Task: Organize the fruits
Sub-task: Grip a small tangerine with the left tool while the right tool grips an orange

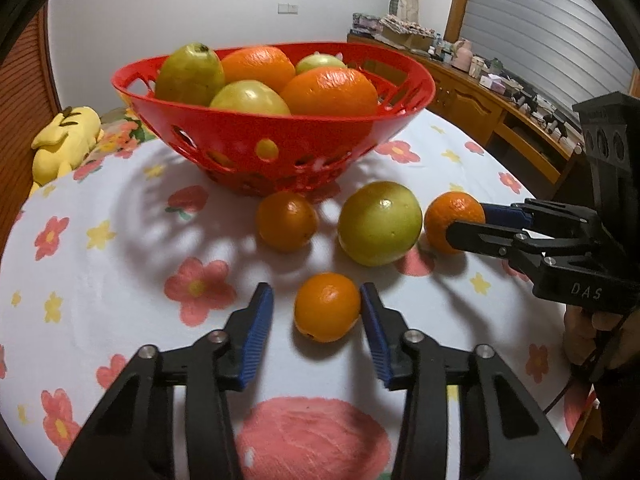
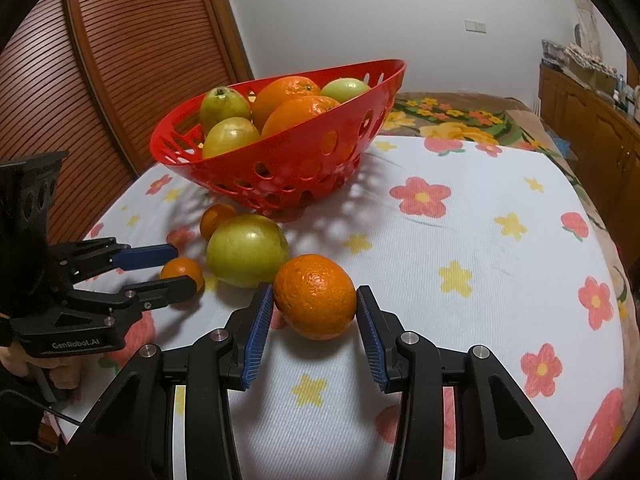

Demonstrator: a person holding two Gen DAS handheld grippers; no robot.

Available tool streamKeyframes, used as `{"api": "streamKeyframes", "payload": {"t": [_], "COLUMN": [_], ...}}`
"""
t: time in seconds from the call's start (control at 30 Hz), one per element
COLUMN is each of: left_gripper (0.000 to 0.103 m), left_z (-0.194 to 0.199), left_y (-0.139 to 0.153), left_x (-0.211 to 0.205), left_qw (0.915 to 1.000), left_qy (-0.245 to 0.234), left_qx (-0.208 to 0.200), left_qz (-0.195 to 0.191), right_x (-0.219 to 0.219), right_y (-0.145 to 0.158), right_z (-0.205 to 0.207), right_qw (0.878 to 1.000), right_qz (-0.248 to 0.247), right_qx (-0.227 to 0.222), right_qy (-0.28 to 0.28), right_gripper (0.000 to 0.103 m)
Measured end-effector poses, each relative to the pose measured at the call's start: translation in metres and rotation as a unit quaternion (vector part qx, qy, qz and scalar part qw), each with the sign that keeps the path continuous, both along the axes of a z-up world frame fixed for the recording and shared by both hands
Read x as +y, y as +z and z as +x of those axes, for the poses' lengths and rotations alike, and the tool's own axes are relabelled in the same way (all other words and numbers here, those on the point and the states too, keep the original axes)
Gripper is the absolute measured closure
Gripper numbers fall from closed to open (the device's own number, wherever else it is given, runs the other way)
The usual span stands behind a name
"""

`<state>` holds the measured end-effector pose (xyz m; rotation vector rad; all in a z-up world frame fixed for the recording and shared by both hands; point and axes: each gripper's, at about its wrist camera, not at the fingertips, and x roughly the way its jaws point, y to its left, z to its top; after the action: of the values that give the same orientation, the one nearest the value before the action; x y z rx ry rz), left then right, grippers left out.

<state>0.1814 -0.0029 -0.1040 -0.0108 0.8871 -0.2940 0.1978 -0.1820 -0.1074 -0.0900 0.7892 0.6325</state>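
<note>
Clamping one small orange [image 2: 315,297] beside the green fruit [image 2: 247,250], the right gripper [image 2: 315,320] grips while the left gripper [image 1: 317,312] brackets another orange [image 1: 327,306], its pads not yet pressing.

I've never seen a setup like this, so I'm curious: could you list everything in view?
Basket: one, red, back of the table.
Basket oranges: two, orange, inside the basket.
Basket green fruits: three, yellow-green, inside the basket.
Loose green fruit: one, yellow-green, in front of the basket.
Free orange: one, orange, by the basket's foot.
Near orange: one, orange, between the left claw's pads.
Gripped orange: one, orange, in the right claw.
Tablecloth: one, white with flowers.
Plush toy: one, yellow, beyond the cloth's edge.
Left claw: one, black with blue pads, open.
Right claw: one, same colours, shut.
</note>
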Motion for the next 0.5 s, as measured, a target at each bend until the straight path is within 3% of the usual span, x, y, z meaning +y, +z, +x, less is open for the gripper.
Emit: {"api": "streamKeyframes", "payload": {"t": [0.23,0.5], "left_gripper": [0.074,0.074], "left_z": [-0.002,-0.005], "left_y": [-0.001,0.009], "left_x": [-0.002,0.009], "left_qw": [1.0,0.9999], "left_qy": [-0.001,0.011], "left_qx": [0.001,-0.009], "left_qz": [-0.003,-0.009], "right_x": [0.0,0.001], "right_y": [-0.001,0.0], "right_z": [0.0,0.0], "right_qw": [1.0,1.0], "right_qz": [-0.001,-0.002], "right_qx": [0.0,-0.001], "right_qy": [0.002,0.004], "right_gripper": [0.061,0.061]}}
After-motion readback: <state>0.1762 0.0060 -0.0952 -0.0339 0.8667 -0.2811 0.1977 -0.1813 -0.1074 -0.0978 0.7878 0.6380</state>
